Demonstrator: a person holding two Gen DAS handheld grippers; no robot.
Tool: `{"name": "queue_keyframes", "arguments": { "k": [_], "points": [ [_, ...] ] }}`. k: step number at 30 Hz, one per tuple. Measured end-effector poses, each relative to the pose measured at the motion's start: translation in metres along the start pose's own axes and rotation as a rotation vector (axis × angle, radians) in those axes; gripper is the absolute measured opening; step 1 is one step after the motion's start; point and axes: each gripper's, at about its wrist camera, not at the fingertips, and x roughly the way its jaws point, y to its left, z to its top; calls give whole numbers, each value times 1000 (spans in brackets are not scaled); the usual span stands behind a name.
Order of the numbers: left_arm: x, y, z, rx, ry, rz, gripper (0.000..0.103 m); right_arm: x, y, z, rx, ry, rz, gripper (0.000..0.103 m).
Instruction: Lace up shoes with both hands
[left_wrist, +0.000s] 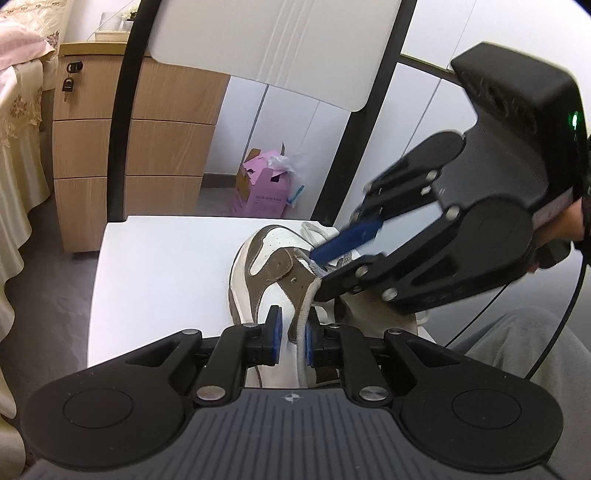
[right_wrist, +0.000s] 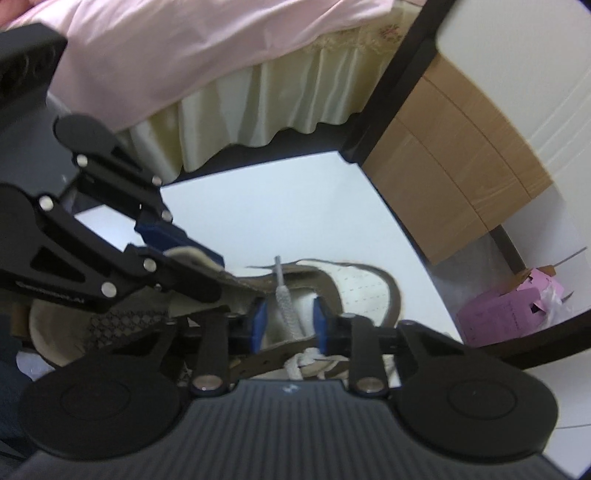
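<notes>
1. Left wrist view had the left gripper low and level over the white chair seat, its narrow jaws pinching the eyelet flap of the brown-and-white shoe at the seat's near edge.
2. Right gripper angled steeply down over the shoe's throat, jaws slightly parted around the grey lace end, pads clear of it.

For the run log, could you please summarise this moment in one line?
left gripper: clamps shoe; right gripper: open, lace tip between pads; shoe: on chair
</notes>
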Motion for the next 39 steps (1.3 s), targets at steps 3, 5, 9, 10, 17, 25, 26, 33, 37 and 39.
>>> {"name": "queue_keyframes", "arguments": {
  "k": [3,5,9,10,17,25,26,33,37,39],
  "points": [
    [6,-3,1,25,14,4,17,6,1,-5,45,-25,-27,3],
    [9,-5,2,51,30,9,15,1,-4,-10,143,-86,-36,3],
    [17,-11,4,96,71,22,14,-16,-16,-24,316,-205,-56,2],
    [17,-13,4,107,74,23,14,-21,-15,-24,329,-226,-63,2],
    [22,-22,4,167,87,37,14,-59,-8,-11,367,-391,-108,2],
    [23,-20,3,172,90,33,14,-125,-31,16,461,-609,-117,2],
    [23,-20,3,168,90,29,14,-132,-33,19,469,-634,-113,2],
    [23,-16,4,149,74,17,14,-123,-39,34,446,-535,-86,4],
    [21,-14,4,134,66,13,14,-117,-32,38,436,-518,-68,38],
    [20,-13,4,129,61,11,14,-120,-31,36,456,-553,-62,62]
  ]
}}
